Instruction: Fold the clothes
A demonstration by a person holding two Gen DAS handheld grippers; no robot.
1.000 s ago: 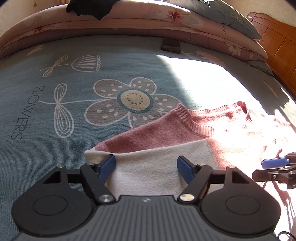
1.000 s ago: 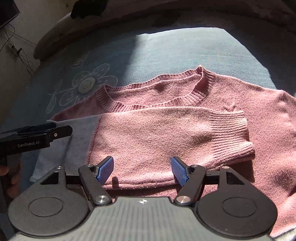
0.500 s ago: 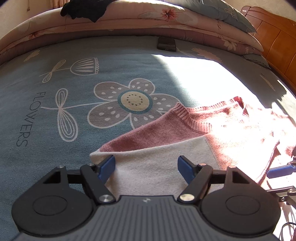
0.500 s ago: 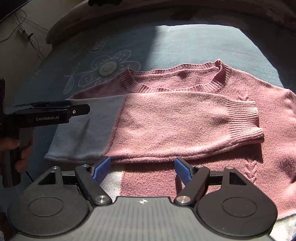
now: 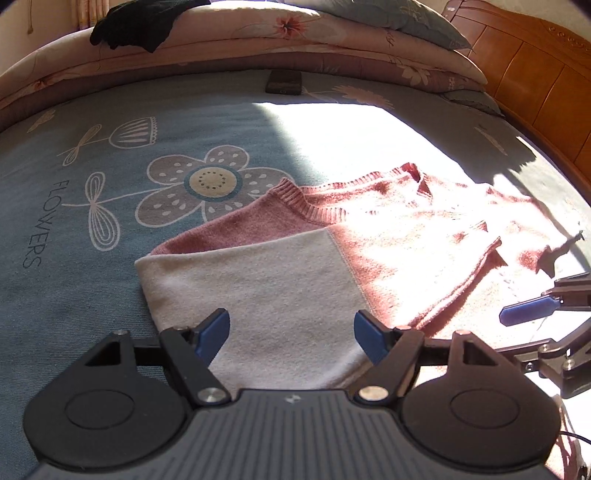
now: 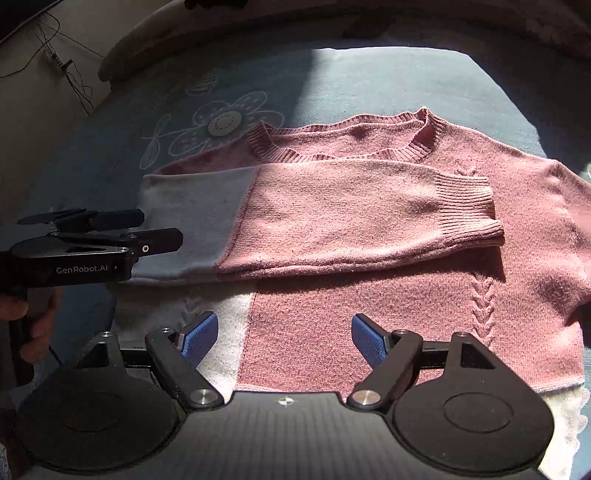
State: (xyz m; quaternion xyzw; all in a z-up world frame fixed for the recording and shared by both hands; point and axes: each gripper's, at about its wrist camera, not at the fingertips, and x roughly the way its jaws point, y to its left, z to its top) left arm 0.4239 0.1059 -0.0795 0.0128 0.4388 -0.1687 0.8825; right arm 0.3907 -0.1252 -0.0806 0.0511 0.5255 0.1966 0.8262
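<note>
A pink knit sweater (image 6: pixel 388 314) with white panels lies flat on the bed, neckline away from me. One sleeve (image 6: pixel 332 218) is folded across the chest, its ribbed cuff to the right and its white upper part (image 5: pixel 258 280) to the left. My left gripper (image 5: pixel 291 332) hovers open above that white part and holds nothing; it also shows at the left of the right wrist view as a black left gripper (image 6: pixel 140 229). My right gripper (image 6: pixel 284 336) is above the sweater's lower body, jaws opening, nothing between them. Its blue right gripper fingertip (image 5: pixel 532 310) shows at the right edge.
The bedspread (image 5: pixel 110 177) is blue with a flower print. Folded quilts and pillows (image 5: pixel 295 33) are stacked at the far edge, with a dark garment (image 5: pixel 136 26) on top and a dark phone (image 5: pixel 284 83) below. A wooden headboard (image 5: pixel 535 70) stands at right.
Both grippers drew back and rose from the sweater, so more of it shows. The right gripper, earlier over the folded sleeve's edge, is now over the lower body.
</note>
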